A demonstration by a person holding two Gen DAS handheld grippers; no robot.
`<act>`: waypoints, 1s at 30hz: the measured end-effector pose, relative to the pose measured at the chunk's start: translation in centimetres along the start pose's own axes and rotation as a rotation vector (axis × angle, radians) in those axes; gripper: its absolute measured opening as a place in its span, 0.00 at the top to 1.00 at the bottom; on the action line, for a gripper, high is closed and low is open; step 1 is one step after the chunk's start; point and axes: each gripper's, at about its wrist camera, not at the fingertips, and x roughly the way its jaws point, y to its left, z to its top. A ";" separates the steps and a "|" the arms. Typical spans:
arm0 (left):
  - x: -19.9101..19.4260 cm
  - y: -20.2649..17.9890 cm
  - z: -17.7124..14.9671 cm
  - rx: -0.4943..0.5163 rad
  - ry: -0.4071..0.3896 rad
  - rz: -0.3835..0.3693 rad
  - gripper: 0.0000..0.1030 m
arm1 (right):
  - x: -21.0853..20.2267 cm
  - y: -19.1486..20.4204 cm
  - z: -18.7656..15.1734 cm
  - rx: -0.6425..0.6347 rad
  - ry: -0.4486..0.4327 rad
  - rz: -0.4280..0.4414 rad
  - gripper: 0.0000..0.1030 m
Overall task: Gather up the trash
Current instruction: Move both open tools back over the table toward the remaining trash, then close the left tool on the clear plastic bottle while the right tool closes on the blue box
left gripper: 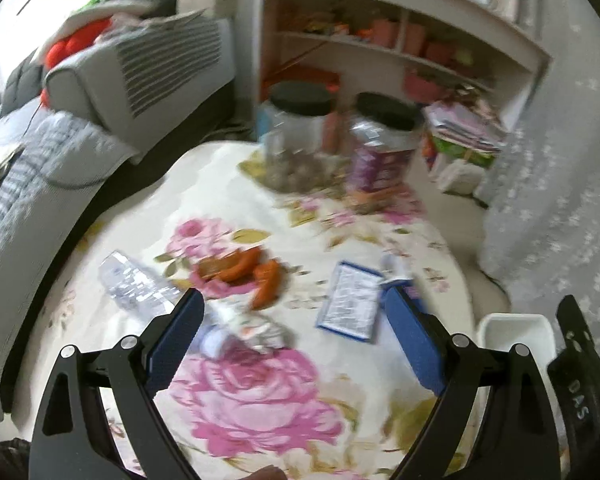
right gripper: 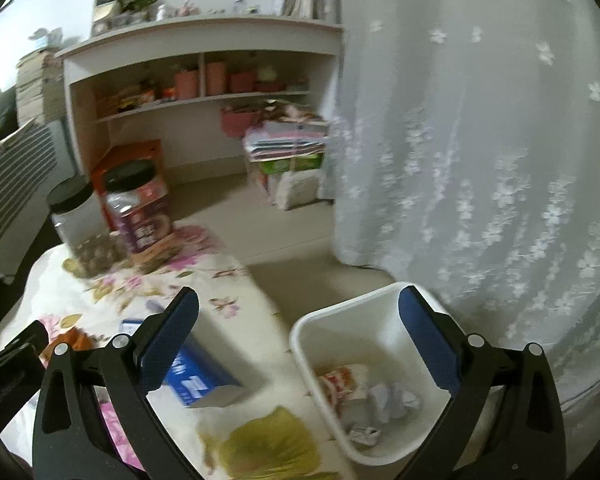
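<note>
- The left tool (left gripper: 290,314) is wide and holds nothing, above a crumpled wrapper (left gripper: 256,330) on the flowered worktop (left gripper: 260,400).
- The right tool (right gripper: 298,314) is wide too, above the white bin (right gripper: 328,320) with some trash inside.

Left gripper (left gripper: 294,312): jaws spread wide, nothing between them, held above the floral-clothed worktop (left gripper: 260,400). On the cloth: crumpled clear plastic bottle (left gripper: 134,286), orange peel pieces (left gripper: 246,272), crumpled wrapper (left gripper: 256,330), blue-and-white carton (left gripper: 350,306). White bin (left gripper: 514,330) at right. Two black-lidded jars (left gripper: 296,136) at the far edge. View blurred.
</note>
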 end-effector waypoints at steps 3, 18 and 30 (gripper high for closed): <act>1.3 2.5 0.2 -0.049 0.032 0.047 0.13 | 0.7 2.1 -0.3 -0.036 0.019 0.028 0.07; 11.3 16.2 0.5 -0.473 0.327 0.138 0.13 | 6.8 9.2 -2.6 -0.228 0.254 0.142 0.07; 14.8 17.1 0.1 -0.466 0.403 -0.053 0.32 | 14.4 10.6 -5.5 -0.459 0.474 0.201 0.09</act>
